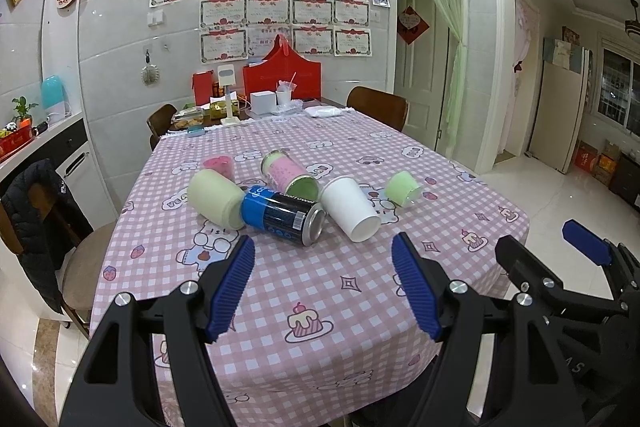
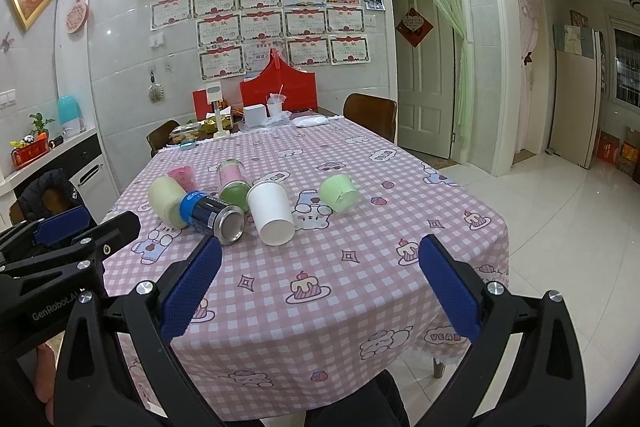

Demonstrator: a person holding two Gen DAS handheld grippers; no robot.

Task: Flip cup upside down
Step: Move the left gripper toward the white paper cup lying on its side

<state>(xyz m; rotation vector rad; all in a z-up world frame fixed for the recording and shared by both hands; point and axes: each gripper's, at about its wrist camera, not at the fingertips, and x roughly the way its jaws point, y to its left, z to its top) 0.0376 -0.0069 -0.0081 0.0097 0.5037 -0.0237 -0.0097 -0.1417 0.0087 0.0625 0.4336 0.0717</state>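
Note:
Several cups lie on their sides on the pink checked tablecloth [image 1: 320,291]: a white paper cup [image 1: 350,207] [image 2: 270,213], a pale yellow cup [image 1: 216,199] [image 2: 167,201], a small green cup [image 1: 403,188] [image 2: 339,193] and a pink-and-green cup [image 1: 290,175] [image 2: 234,183]. A pink cup [image 1: 219,166] [image 2: 182,177] sits behind them. A blue-black can [image 1: 282,215] [image 2: 212,217] lies between the yellow and white cups. My left gripper [image 1: 323,287] is open and empty, short of the can. My right gripper [image 2: 320,291] is open and empty, near the table's front edge.
Boxes, a red stand [image 1: 282,73], a white box [image 1: 263,103] and a lamp crowd the table's far end. Chairs stand at the left [image 1: 48,219] and far right [image 1: 378,107]. A counter [image 1: 40,147] runs along the left wall. Tiled floor lies to the right.

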